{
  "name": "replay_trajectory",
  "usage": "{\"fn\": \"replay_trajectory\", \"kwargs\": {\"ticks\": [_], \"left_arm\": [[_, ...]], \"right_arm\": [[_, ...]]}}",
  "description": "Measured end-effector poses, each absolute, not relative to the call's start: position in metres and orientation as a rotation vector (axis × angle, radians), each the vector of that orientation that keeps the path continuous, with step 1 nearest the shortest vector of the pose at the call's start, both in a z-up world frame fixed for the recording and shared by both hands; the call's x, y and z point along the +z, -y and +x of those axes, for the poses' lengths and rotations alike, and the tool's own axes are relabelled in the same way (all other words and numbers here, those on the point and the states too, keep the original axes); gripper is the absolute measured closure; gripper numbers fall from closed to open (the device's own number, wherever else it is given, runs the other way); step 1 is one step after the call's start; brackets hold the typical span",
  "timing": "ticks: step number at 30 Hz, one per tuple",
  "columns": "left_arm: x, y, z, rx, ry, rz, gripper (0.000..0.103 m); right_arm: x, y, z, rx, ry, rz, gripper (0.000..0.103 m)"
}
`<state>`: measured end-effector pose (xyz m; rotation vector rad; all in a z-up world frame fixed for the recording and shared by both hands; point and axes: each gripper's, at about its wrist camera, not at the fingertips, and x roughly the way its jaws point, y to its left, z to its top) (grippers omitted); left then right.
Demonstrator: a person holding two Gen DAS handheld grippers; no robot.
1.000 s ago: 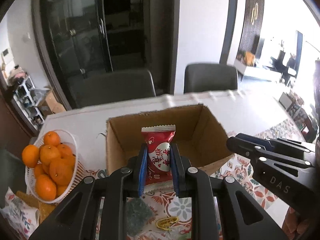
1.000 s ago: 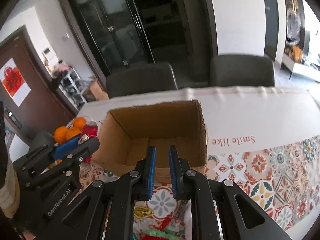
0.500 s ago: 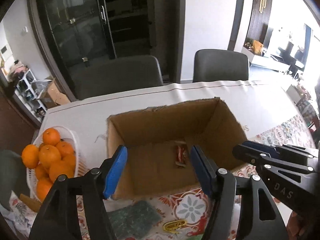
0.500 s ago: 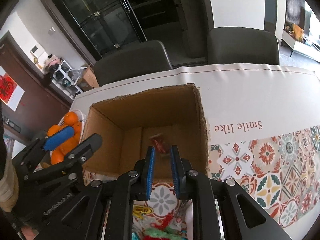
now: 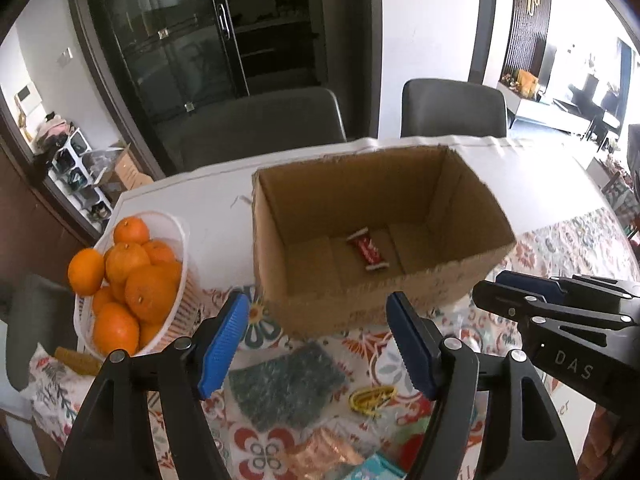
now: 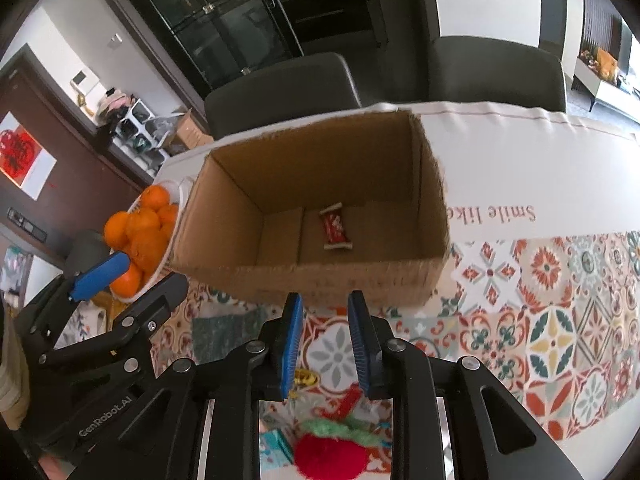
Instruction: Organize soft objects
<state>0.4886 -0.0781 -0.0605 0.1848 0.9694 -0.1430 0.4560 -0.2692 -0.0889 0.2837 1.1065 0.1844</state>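
Jaws wide on the left gripper, narrow and empty on the right gripper, whose view alone shows a red pompom.

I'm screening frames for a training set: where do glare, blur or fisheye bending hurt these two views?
Left wrist view: the windows at the far right blow out to white; the cardboard box has a smeared near wall, though the red snack packet stays readable. Right wrist view: the room bends strongly toward the rim; the red fuzzy ball at the bottom is soft; the cabinet glass carries reflections.
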Motion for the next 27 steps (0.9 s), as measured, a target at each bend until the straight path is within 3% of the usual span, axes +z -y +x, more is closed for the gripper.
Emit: {"fn": "replay_trajectory", "kwargs": {"ticks": [27], "left_arm": [[-0.139,0.078,0.460,-0.111,-1.144,0.204,0.030]], "right_arm": [[-0.196,0.267,0.421,0.196,-1.345,0.501,0.078]]}}
